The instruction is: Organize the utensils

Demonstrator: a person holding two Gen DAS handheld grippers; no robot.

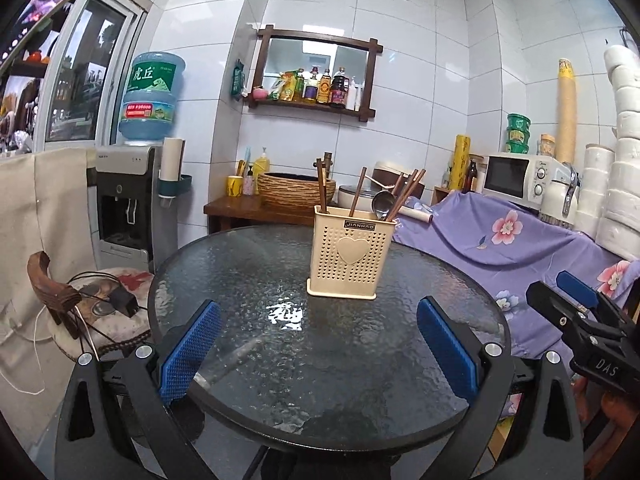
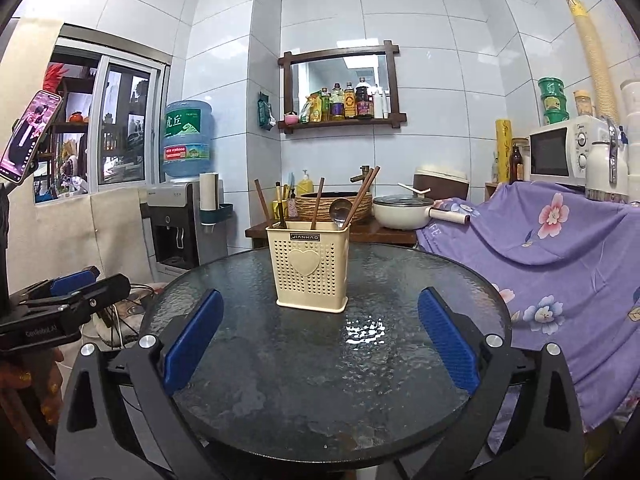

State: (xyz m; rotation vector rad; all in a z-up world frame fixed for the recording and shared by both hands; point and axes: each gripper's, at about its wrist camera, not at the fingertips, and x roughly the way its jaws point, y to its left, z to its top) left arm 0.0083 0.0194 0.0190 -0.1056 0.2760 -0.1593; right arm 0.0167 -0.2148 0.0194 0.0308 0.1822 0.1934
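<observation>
A cream perforated utensil holder [image 1: 345, 254] [image 2: 309, 267] with a heart on its front stands upright on the round dark glass table [image 1: 280, 360] [image 2: 312, 380]. Several brown chopsticks [image 1: 322, 188] [image 2: 316, 203] and a metal spoon [image 1: 382, 204] [image 2: 341, 210] stand in it. My left gripper [image 1: 318, 344] is open and empty, held above the table's near edge, short of the holder. My right gripper [image 2: 320, 340] is open and empty, likewise short of the holder. The right gripper also shows at the right edge of the left wrist view [image 1: 580, 312], the left gripper at the left edge of the right wrist view [image 2: 68, 292].
A stool with cables [image 1: 104, 308] stands left of the table. A water dispenser [image 1: 128, 204] is behind it. Purple flowered cloth [image 2: 552, 248] covers a counter on the right, with a microwave [image 2: 560, 152]. A wooden side table with a woven basket [image 2: 340, 200] and a pot [image 2: 404, 210] stands behind.
</observation>
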